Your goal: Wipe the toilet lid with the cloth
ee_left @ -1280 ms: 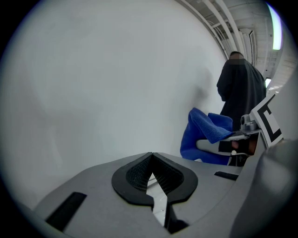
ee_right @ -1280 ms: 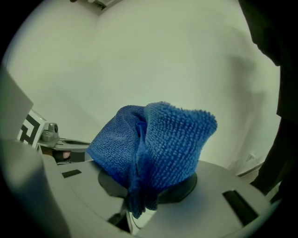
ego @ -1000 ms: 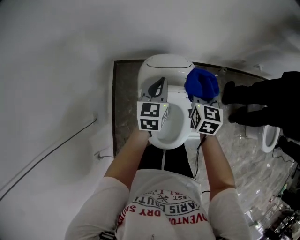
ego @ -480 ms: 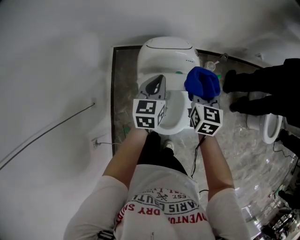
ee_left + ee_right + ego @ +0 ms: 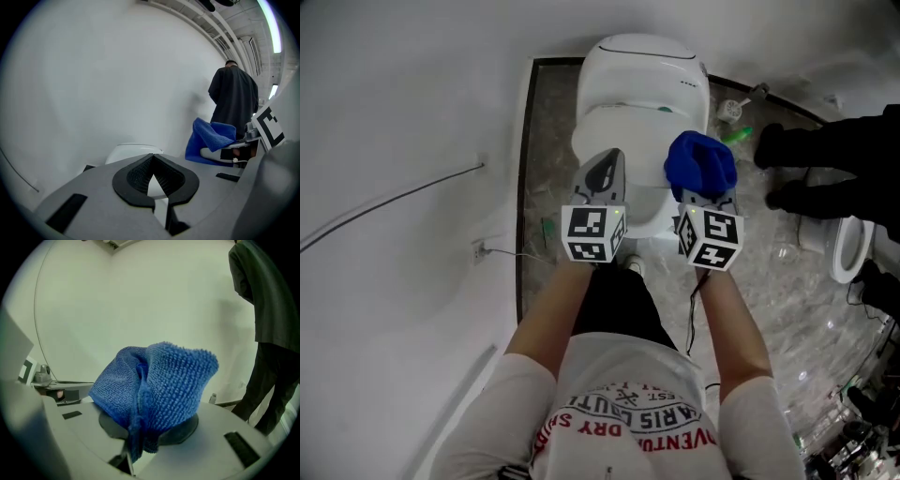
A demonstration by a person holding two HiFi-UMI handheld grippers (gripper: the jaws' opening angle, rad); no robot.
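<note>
Cloth, blue and bunched, is clamped between the jaws of the right gripper. Most of the fabric stands above the jaw tips in a loose crest. In the head view the cloth is over the right edge of the toilet. Contact with the toilet cannot be confirmed from above.

On the left gripper the jaw tips are pressed together with nothing between them. Only a small teardrop gap shows behind the tips. In the head view the left gripper is over the front left part of the toilet, level with the right gripper and near it.

The toilet lid is white, appears closed, and lies ahead of both grippers.

The person holding the grippers wears a white printed shirt and stands at the front of the toilet. A second person in dark clothes stands to the right of the toilet. A marbled floor surrounds the toilet. A thin cable runs along the white wall to the left of the toilet.
</note>
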